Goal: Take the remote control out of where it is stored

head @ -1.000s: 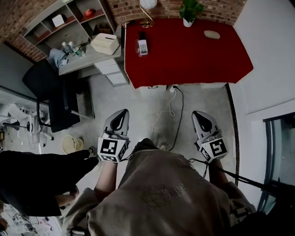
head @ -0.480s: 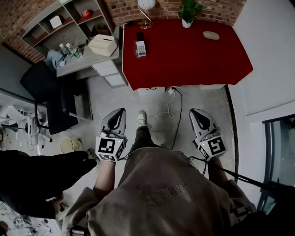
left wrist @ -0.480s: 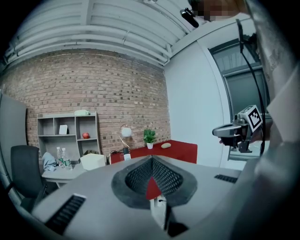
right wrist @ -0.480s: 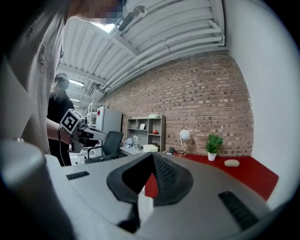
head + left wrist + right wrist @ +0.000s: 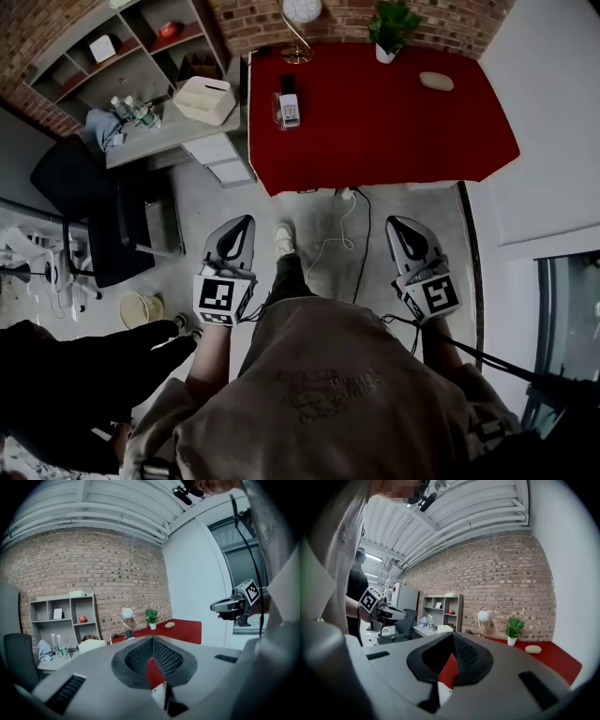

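The remote control (image 5: 290, 109), white with a darker patch on its face, sits in a clear holder (image 5: 278, 112) on the red table (image 5: 403, 131), close to the table's left edge. Just behind it lies a small black thing (image 5: 288, 82), too small to make out. Behind that stands a lamp (image 5: 300, 11) with a round white shade. A potted plant (image 5: 389, 23) stands farther right along the back edge, and a pale oval thing (image 5: 432, 82) lies near the back right corner.

Both grippers are well apart from the table, held over the grey floor (image 5: 309, 202) in front of the person's body and pointing toward the table. The left gripper (image 5: 242, 227) has its jaws pressed together with nothing between them, and in its own view the two halves meet in one line (image 5: 151, 641). The right gripper (image 5: 401, 227) is the same, its jaws closed on each other and empty (image 5: 452, 638).

On the floor between the grippers a white cable (image 5: 342, 230) trails out from the table's front edge, and a light shoe (image 5: 283, 238) shows beside it. Left of the red table a grey table (image 5: 173, 131) carries a beige box (image 5: 208, 98) and two bottles (image 5: 127, 111). A grey shelf (image 5: 122, 42) stands against the brick wall (image 5: 37, 37), with a black chair (image 5: 80, 187) nearer. A second person (image 5: 75, 375) in black stands at the lower left.
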